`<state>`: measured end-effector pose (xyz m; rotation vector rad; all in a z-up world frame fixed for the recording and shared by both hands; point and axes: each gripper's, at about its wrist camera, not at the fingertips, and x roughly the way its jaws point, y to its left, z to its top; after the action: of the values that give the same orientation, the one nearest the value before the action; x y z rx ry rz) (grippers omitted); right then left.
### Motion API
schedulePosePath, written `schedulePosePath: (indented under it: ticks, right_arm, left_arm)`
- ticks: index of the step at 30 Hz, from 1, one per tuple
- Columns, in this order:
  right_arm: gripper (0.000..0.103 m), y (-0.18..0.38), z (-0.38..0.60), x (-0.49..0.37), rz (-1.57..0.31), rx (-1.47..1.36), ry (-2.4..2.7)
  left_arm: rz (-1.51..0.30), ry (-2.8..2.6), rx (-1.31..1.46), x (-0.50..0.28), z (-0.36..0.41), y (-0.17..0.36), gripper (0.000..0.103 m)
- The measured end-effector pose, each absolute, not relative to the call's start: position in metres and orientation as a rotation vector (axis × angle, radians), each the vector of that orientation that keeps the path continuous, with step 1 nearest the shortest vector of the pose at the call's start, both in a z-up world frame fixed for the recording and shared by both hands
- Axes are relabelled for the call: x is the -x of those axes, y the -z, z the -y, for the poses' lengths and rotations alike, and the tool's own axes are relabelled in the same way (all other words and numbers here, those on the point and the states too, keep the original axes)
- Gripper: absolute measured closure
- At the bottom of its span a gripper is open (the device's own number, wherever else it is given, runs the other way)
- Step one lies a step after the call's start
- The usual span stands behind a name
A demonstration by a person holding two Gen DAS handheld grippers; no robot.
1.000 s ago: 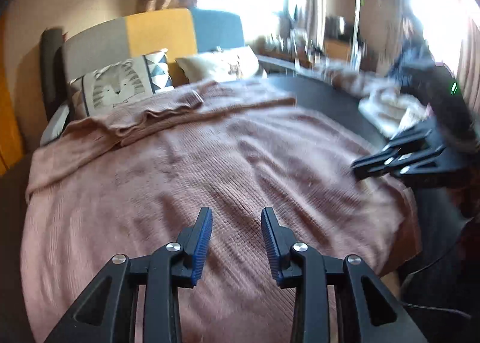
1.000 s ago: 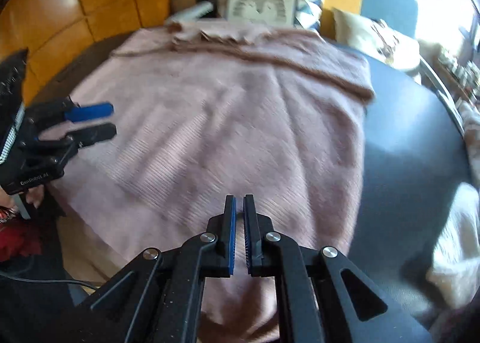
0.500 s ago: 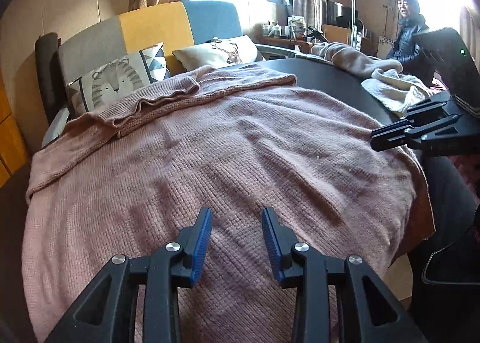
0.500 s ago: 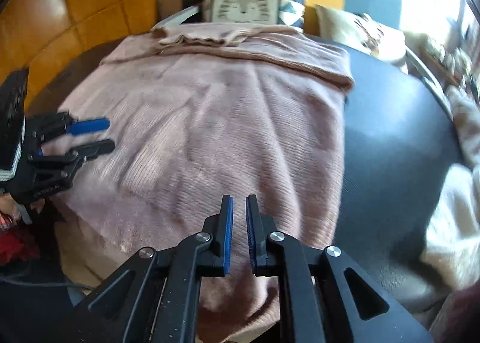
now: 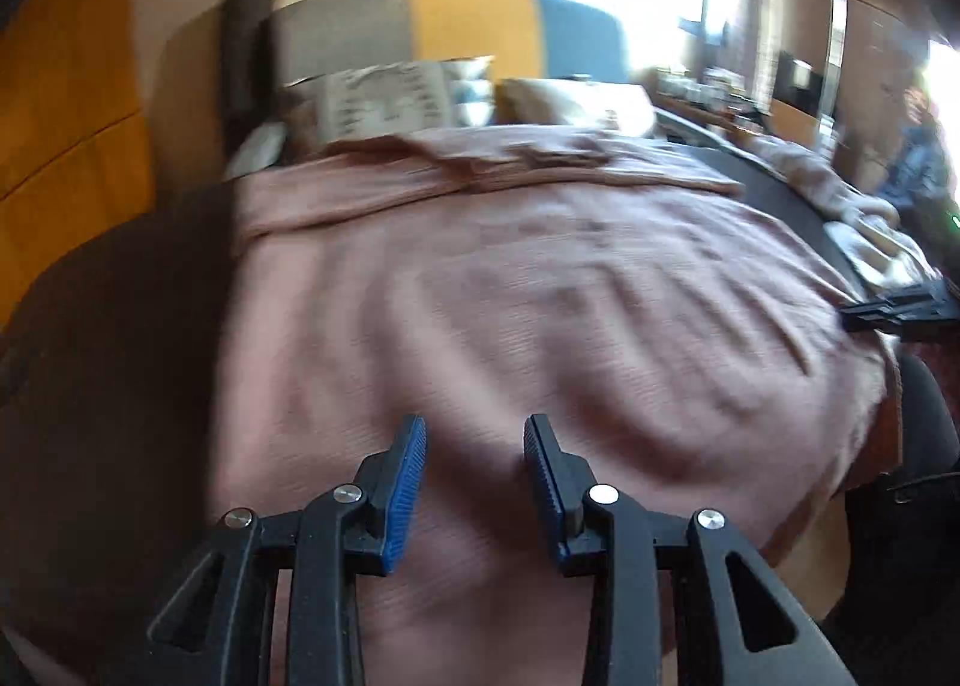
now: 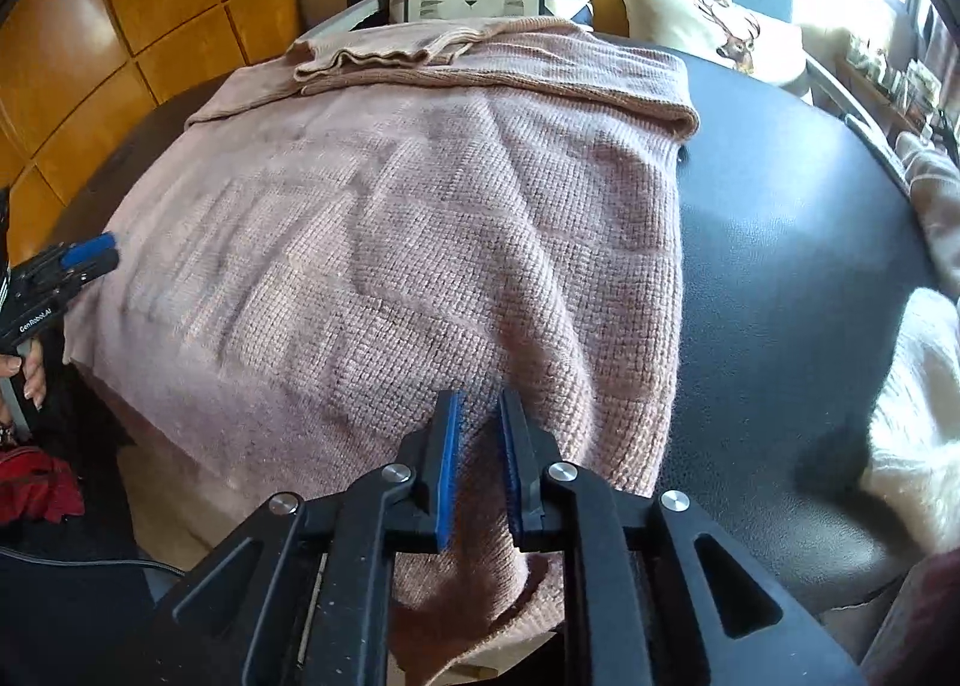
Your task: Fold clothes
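A pink knitted sweater [image 6: 420, 242] lies spread flat on the dark counter [image 6: 780, 242], stretching ahead of both grippers. The left gripper [image 5: 474, 467] hovers with fingers apart, gripping nothing. The right gripper [image 6: 478, 434] has just been opening, its narrow gap over the sweater's near hem.

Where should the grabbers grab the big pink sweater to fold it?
Probably at the near hem of the pink sweater, where it droops over the dark table edge. That hanging edge is loose, so the right gripper, jaws just opening, can slip around it from the front.
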<state>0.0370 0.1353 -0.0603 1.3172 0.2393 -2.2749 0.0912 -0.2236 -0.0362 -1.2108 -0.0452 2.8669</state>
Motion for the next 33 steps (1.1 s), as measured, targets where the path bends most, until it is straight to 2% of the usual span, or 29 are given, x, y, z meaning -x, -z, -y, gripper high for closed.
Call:
schedulePosePath:
  ticks: [3, 6, 9, 13, 14, 15, 17, 20, 25, 26, 27, 28, 33]
  right_arm:
    - [0.088, 0.061, -0.136, -0.036, -0.232, -1.318, 2.277]
    - [0.088, 0.062, -0.135, -0.035, -0.233, -1.318, 2.280]
    - [0.088, 0.061, -0.134, -0.034, -0.249, -1.330, 2.276]
    - [0.088, 0.057, -0.136, -0.033, -0.207, -1.335, 2.275]
    - [0.085, 0.055, -0.139, -0.034, -0.169, -1.333, 2.270]
    - [0.078, 0.054, -0.144, -0.033, -0.127, -1.335, 2.269]
    - [0.066, 0.053, -0.155, -0.033, -0.048, -1.340, 2.268]
    - [0.065, 0.053, -0.174, -0.034, 0.061, -1.365, 2.261]
    - [0.065, 0.053, -0.202, -0.040, 0.135, -1.418, 2.278]
    - [0.060, 0.054, -0.206, -0.042, 0.139, -1.428, 2.275]
    - [0.048, 0.054, -0.210, -0.044, 0.143, -1.438, 2.272]
    - [0.045, 0.056, -0.211, -0.044, 0.158, -1.448, 2.252]
    - [0.045, 0.068, -0.214, -0.048, 0.225, -1.487, 2.164]
  left_arm:
    - [0.177, -2.892, 1.366, -0.104, 0.267, 0.042, 0.068]
    - [0.338, -2.876, 1.346, -0.119, 0.291, 0.040, 0.068]
    - [0.349, -2.943, 1.425, -0.126, 0.307, 0.043, 0.068]
    - [0.660, -2.854, 1.352, -0.135, 0.328, 0.043, 0.068]
    - [0.725, -2.804, 1.334, -0.135, 0.330, 0.044, 0.068]
    - [0.776, -2.757, 1.319, -0.135, 0.331, 0.045, 0.068]
    - [0.811, -2.691, 1.310, -0.135, 0.329, 0.049, 0.068]
    - [0.881, -2.601, 1.304, -0.138, 0.328, 0.053, 0.068]
    - [0.966, -2.506, 1.314, -0.151, 0.333, 0.058, 0.068]
    - [0.966, -2.492, 1.317, -0.153, 0.333, 0.059, 0.068]
    - [0.967, -2.478, 1.321, -0.155, 0.333, 0.059, 0.068]
    - [0.968, -2.467, 1.324, -0.158, 0.332, 0.060, 0.068]
    - [0.992, -2.428, 1.296, -0.159, 0.330, 0.065, 0.066]
